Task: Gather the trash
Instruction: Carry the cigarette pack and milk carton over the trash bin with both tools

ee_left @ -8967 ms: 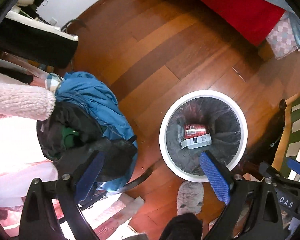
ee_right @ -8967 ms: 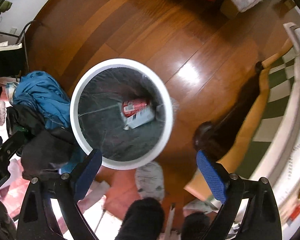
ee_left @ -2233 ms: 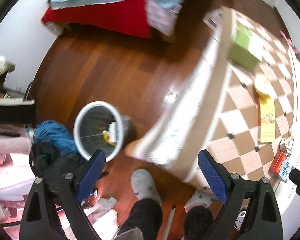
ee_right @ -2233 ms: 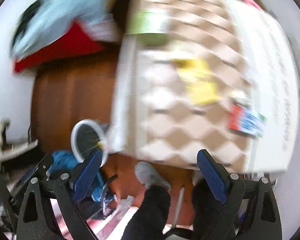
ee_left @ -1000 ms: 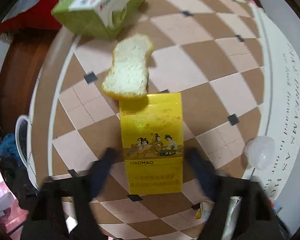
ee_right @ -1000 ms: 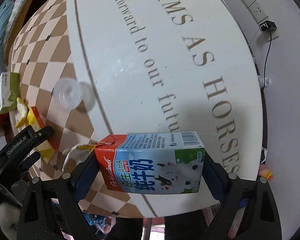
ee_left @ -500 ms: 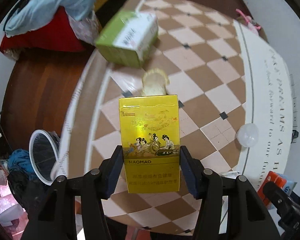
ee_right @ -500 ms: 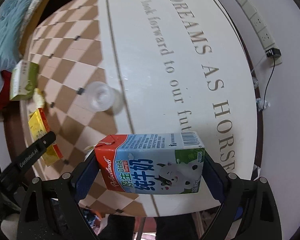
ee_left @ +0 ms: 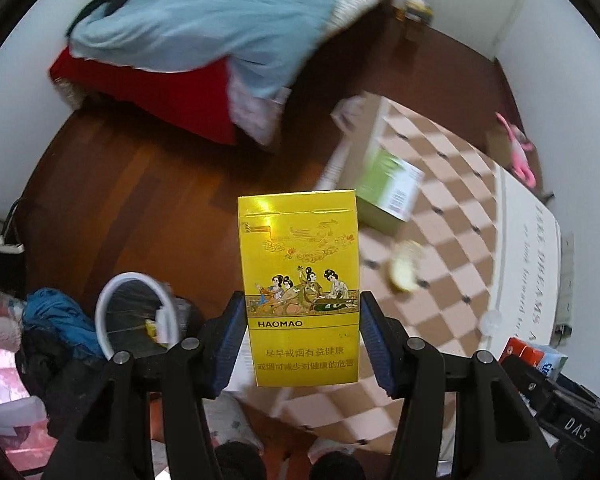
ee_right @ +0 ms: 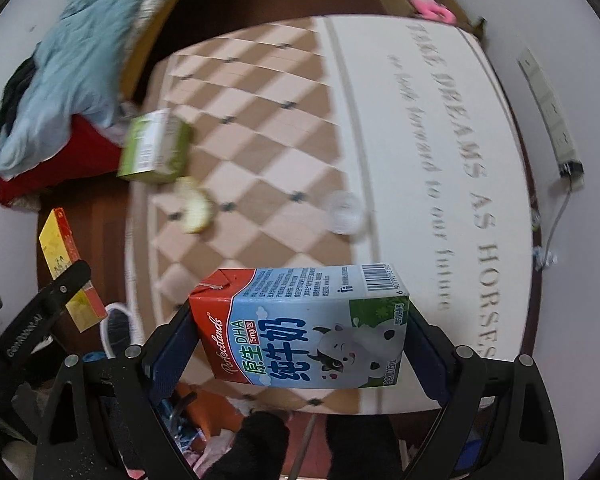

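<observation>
My left gripper is shut on a yellow HAOMAO cigarette pack, held upright in the air over the floor beside the table edge. The pack also shows in the right wrist view. My right gripper is shut on a blue and red milk carton, held sideways above the table's near edge. The white-rimmed trash bin with a dark liner stands on the wood floor at lower left and holds some trash.
On the checkered tablecloth lie a green box, a piece of bread and a clear plastic lid. A bed with a blue blanket is behind. Blue clothes lie beside the bin.
Both grippers have lifted their items off the table and swung back toward the floor and the bin. The table looks farther away in both views.
</observation>
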Available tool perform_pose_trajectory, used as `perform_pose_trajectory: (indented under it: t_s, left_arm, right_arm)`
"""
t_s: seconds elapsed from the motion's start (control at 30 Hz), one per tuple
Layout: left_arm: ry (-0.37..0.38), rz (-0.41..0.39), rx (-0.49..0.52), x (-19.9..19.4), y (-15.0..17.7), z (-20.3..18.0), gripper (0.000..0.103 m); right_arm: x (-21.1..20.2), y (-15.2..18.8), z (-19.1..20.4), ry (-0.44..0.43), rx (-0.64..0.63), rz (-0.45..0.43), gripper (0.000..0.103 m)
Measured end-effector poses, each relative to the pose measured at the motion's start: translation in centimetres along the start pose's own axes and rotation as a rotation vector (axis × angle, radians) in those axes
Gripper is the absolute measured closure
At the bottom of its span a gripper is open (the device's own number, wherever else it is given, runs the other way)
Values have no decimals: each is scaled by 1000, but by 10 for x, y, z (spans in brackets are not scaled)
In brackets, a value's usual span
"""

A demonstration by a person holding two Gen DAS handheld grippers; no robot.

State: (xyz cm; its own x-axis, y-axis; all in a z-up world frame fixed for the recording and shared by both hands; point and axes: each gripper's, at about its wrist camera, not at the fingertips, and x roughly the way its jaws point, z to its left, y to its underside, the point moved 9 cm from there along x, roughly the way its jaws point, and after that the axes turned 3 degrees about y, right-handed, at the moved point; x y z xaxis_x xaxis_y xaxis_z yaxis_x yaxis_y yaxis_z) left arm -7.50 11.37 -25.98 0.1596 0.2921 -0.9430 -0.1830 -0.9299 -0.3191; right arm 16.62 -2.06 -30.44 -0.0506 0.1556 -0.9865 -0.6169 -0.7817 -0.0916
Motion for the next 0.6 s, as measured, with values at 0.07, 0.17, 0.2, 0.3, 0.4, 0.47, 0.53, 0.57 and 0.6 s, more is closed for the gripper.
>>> perform_pose_trajectory:
  t_s: [0.07,0.17,0.2,0.3,0.4,0.47,0.53,0.57,0.6]
  left_arm:
    - [-19,-10,-36,-10,-4,34,51]
    - [-54,-16,-95,-24,-3,90,51]
    - [-65,-17,-114,-27,-2,109,51]
    - [-100,-8,-181,-35,7,171,51]
    - [-109,10,-256,-37,21,225,51]
    - [-103,30,-318,-33,36,262,51]
    - [-88,60,-366,-23,50,288,51]
    - [-66,76,-409,-15,59,304,51]
    - [-48,88,-441,-6,66,316,51]
  right_arm:
    - [-6,0,30,-18,-35,-9,8]
    - [-9,4,78,-49,-87,-14,8]
    - [-10,7,92,-58,-102,-14,8]
    - [-7,20,155,-96,-174,-3,8]
    - [0,38,216,-133,-243,18,8]
    - [6,53,255,-156,-286,34,8]
    - [15,69,291,-172,-332,50,8]
    - [23,82,317,-185,-365,69,8]
    - [29,89,329,-190,-381,79,8]
